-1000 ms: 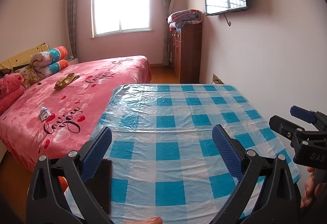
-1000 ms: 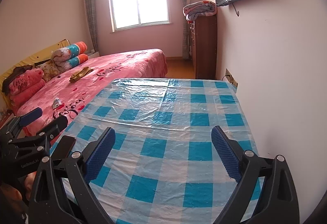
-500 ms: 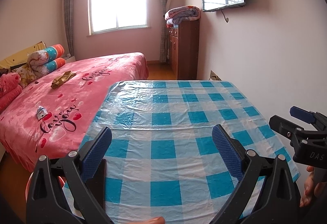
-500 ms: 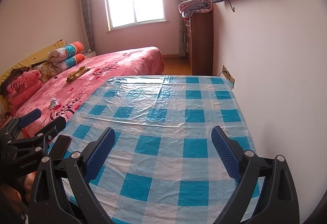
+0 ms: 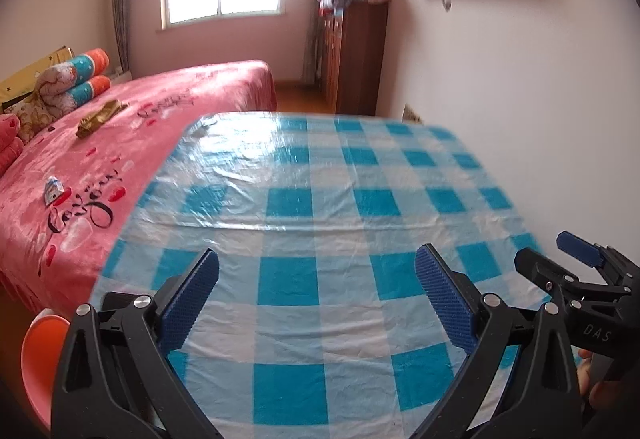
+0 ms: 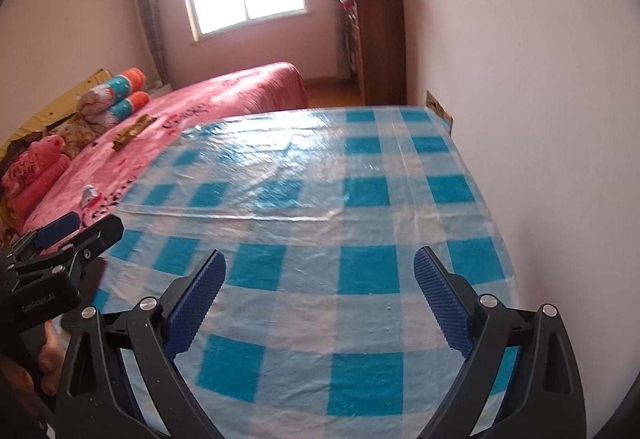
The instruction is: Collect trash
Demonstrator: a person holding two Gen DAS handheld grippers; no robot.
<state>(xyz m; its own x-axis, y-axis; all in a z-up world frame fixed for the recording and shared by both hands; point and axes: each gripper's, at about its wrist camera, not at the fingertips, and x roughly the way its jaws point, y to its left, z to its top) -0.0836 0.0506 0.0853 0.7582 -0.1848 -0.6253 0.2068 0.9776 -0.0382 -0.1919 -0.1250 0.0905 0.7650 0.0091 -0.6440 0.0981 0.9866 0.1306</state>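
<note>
Left claw (image 5: 316, 299) agape over checked table (image 5: 320, 199); wrappers (image 5: 53, 191) on bed (image 5: 80, 159)

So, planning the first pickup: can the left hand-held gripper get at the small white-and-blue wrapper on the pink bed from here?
Probably not yet: left hand-held gripper hovers open over the checked table; the white-and-blue wrapper lies well off left.

A crumpled gold-brown wrapper (image 5: 100, 117) lies flat on the pink bed cover, just in front of the rolled quilts and pillows at the head of the bed. A smaller white-and-blue crumpled packet (image 5: 53, 191) lies nearer on the same cover, beside the black lettering and well apart from the gold one. Both show smaller in the right wrist view.
</note>
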